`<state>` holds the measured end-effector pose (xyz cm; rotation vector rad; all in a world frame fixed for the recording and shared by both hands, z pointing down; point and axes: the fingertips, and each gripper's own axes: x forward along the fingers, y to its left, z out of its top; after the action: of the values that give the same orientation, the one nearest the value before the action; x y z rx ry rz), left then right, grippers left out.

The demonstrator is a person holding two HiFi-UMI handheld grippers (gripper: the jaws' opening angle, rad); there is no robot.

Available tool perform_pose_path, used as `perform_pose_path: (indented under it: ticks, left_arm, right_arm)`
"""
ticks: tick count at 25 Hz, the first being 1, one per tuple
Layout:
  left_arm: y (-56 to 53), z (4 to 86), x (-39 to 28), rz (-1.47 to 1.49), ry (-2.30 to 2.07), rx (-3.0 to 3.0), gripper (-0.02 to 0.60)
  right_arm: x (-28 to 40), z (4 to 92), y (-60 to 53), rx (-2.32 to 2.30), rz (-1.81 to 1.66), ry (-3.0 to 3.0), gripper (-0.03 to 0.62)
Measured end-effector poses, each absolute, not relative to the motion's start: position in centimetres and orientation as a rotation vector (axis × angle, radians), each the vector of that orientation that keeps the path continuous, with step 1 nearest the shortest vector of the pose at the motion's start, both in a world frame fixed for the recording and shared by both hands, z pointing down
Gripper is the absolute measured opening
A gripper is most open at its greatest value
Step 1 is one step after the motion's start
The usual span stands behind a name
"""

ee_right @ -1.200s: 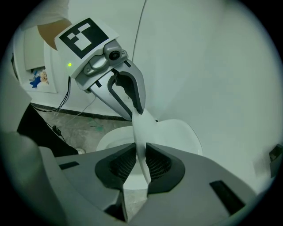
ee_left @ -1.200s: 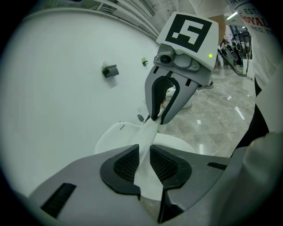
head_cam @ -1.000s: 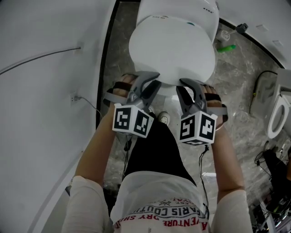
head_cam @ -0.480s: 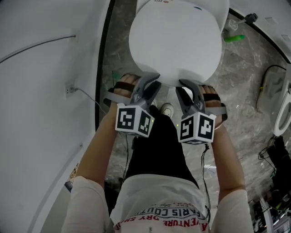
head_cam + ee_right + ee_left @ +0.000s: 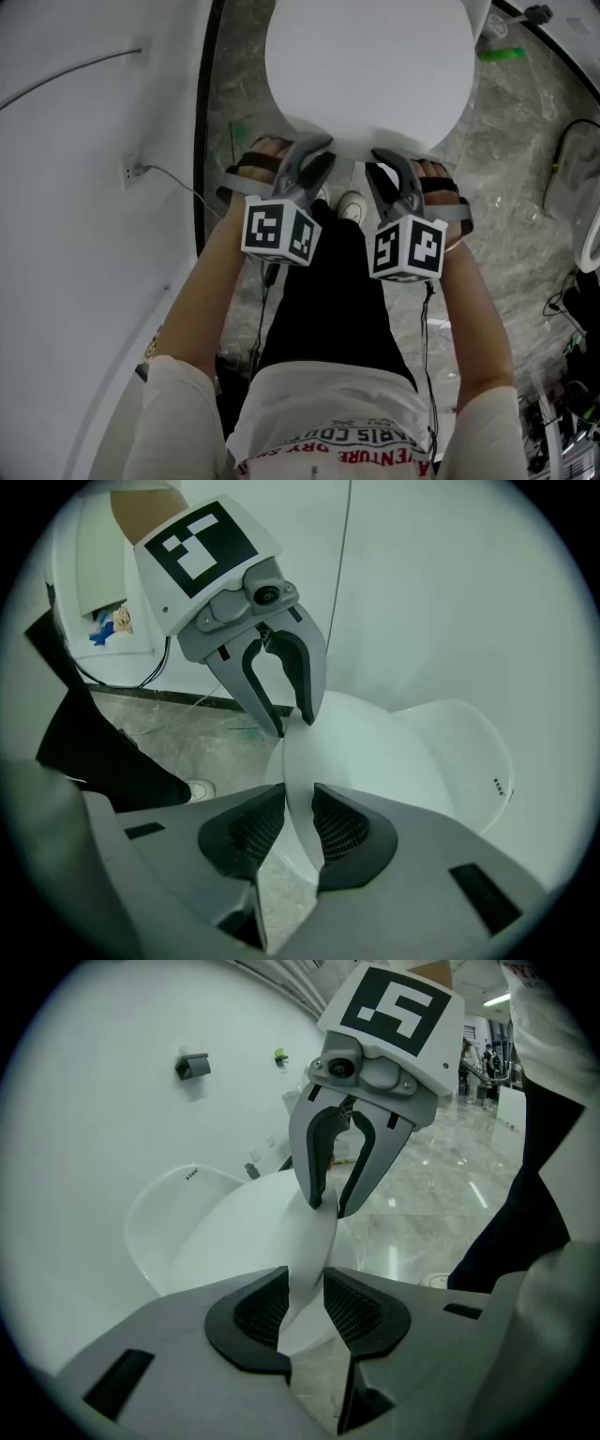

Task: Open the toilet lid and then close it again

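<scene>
The white toilet lid [image 5: 370, 75] fills the top of the head view, seen almost flat from above. Both grippers hold to its near rim. My left gripper [image 5: 314, 150] has the rim [image 5: 305, 1241] between its dark ribbed pads [image 5: 258, 1312]; its jaws are opening and the pads look slack on the rim. My right gripper [image 5: 384, 161] is a hand's width to the right, its pads [image 5: 342, 827] closed against the thin rim [image 5: 298, 771]. Each gripper view also shows the other gripper straddling the rim: the right gripper [image 5: 335, 1206] and the left gripper [image 5: 291, 726].
A white wall runs down the left with a socket and cable [image 5: 131, 169]. The person's shoe [image 5: 352, 204] stands on the marble floor just below the lid. A green item [image 5: 502, 53] and a second white fixture [image 5: 591, 239] lie to the right, with cables nearby.
Both grippers have sunk together with the lid's rim, and the lid now lies flatter and covers the bowl. The left jaws stand a little wider than before.
</scene>
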<state>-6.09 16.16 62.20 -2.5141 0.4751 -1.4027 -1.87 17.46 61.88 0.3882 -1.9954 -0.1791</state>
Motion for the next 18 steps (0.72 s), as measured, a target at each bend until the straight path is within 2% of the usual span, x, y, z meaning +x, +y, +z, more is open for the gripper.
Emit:
perform_pose_path:
  ticks: [18]
  left_arm:
    - [17.6, 70.4, -6.1, -1.497, 0.38, -2.575, 0.118]
  right_arm:
    - [-2.0, 70.0, 18.8, 0.317, -0.043, -1.96, 0.067]
